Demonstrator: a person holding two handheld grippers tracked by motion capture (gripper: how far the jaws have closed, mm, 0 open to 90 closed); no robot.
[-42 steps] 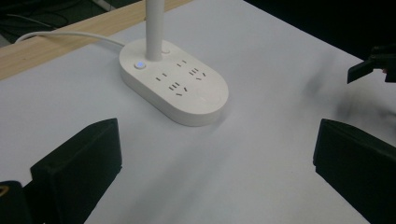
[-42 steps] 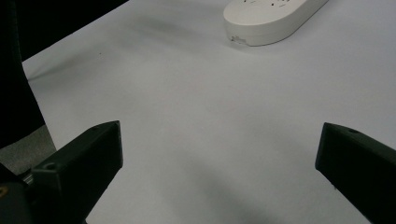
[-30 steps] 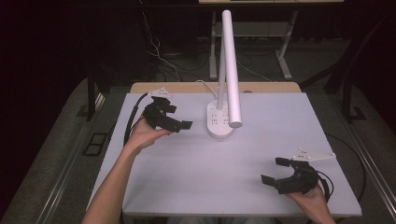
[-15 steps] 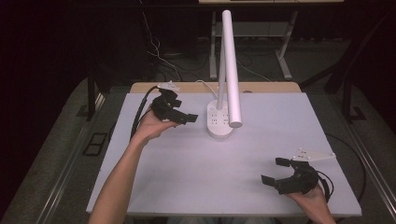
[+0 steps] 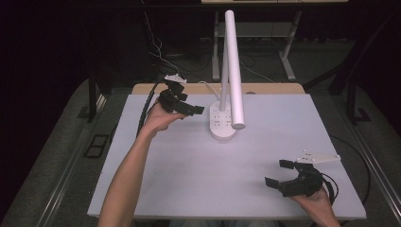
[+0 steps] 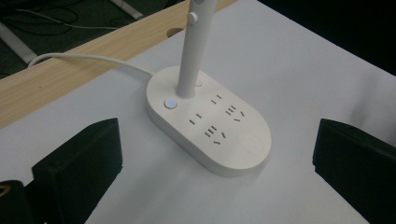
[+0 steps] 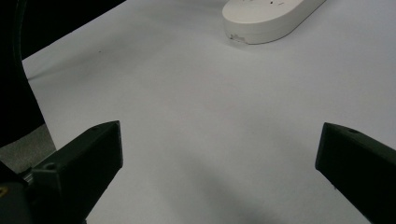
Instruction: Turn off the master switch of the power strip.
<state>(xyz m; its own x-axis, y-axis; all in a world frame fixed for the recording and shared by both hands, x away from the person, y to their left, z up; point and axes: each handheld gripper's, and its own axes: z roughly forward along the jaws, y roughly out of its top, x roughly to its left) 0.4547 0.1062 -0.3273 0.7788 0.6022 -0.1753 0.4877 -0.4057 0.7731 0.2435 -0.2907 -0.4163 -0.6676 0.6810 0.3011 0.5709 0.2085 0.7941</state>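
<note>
White desk lamp with smooth oval plastic base [image 5: 222,126] standing toward the rear centre of the matte white tabletop [image 5: 189,175]. A slim cylindrical post rises from the base, and a long white tubular lamp head [image 5: 234,66] slopes forward and down over it. The left gripper view shows the base top [image 6: 210,128] carrying three groups of socket slots, a round button with a faint blue glow [image 6: 170,103] beside the post, and a white cable [image 6: 88,58] running off over the bare wooden strip [image 6: 70,70] at the rear edge of the table.

Left gripper [image 5: 188,109], black and blocky, held in the person's left hand [image 5: 161,119] just left of the base; jaws spread wide, nothing between them, base framed between the two in its own view. Right gripper [image 5: 279,176], held in the right hand [image 5: 314,201] near the front right corner, well apart from the lamp; jaws likewise wide open and empty, a grey three-cornered plate [image 5: 318,157] on top.

Against the frames a second and half a second earlier, the left gripper has travelled rightward toward the base; the right gripper and the lamp are unchanged.
</note>
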